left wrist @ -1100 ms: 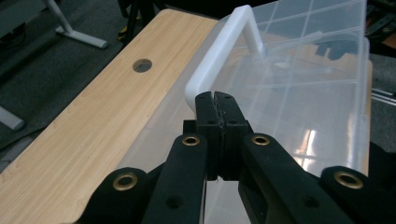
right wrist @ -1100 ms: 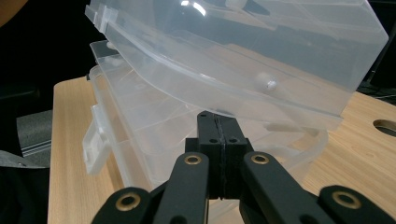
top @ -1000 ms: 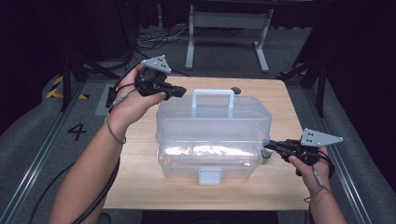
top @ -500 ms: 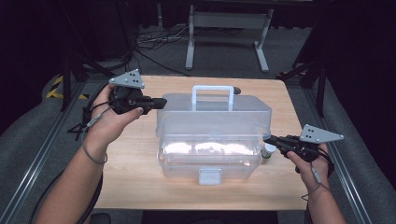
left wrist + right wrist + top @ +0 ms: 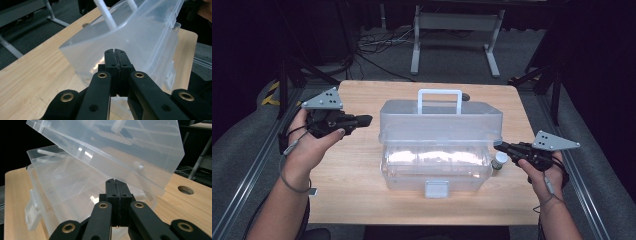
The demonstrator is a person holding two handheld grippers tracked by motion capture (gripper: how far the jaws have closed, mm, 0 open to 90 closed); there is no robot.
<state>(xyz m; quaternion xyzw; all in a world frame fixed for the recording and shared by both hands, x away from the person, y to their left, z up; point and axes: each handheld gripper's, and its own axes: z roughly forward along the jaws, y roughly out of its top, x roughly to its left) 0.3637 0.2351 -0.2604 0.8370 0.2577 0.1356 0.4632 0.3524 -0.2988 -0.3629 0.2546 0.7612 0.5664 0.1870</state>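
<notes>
Two handheld grippers flank a clear plastic box (image 5: pixel 439 150) that sits in the middle of a wooden table (image 5: pixel 357 175). From the high view, the left gripper (image 5: pixel 366 119) is held level to the left of the box, its tips pointing at the box's left end and a short way clear of it. Its jaws are pressed fully together with nothing between them, which the left gripper view confirms: the two black jaws meet along a thin seam, and just beyond their tips is the frosted end wall of the box. The right gripper (image 5: pixel 498 145) is held low at the box's right end, also pointing inward, its tips right at the edge where the lid (image 5: pixel 442 122) meets the base; whether they touch the plastic cannot be told. Its jaws too are closed flat against each other and empty. In the right gripper view the lid stands tilted up above the jaws, with a gap between it and the tray below, so the box is partly open. A white handle (image 5: pixel 439 100) rises from the top of the lid, and a white latch (image 5: pixel 436 188) hangs at the front. Just below the right gripper's tips, beside the box, stands a small round container (image 5: pixel 499 161).
</notes>
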